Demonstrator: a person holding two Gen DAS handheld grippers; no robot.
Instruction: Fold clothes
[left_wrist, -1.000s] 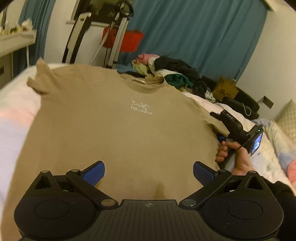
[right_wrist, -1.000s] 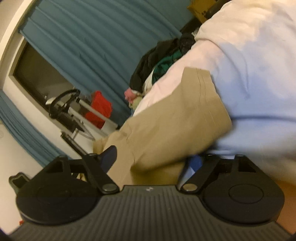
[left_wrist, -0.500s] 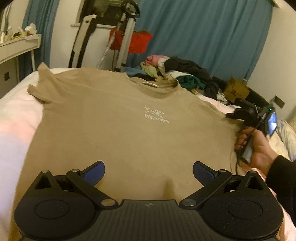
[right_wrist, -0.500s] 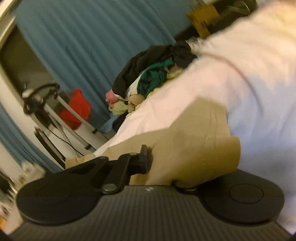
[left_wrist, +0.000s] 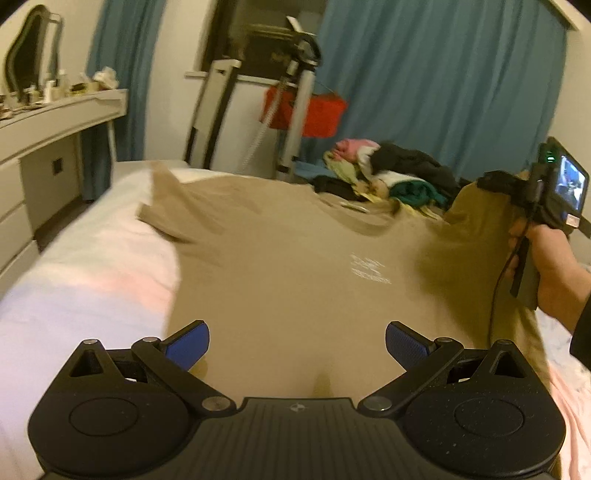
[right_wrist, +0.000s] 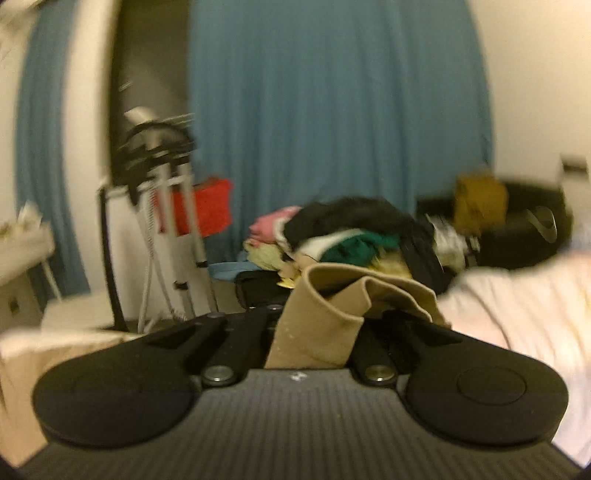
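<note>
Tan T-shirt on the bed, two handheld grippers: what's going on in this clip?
A person is folding a tan T-shirt spread on a bed. The right gripper is shut on the shirt's sleeve and holds that side lifted off the bed, apparently to fold it in across the body. The left gripper hovers open over the shirt's lower part, gripping nothing. The other sleeve lies flat. A pile of other clothes sits beyond the collar.
</note>
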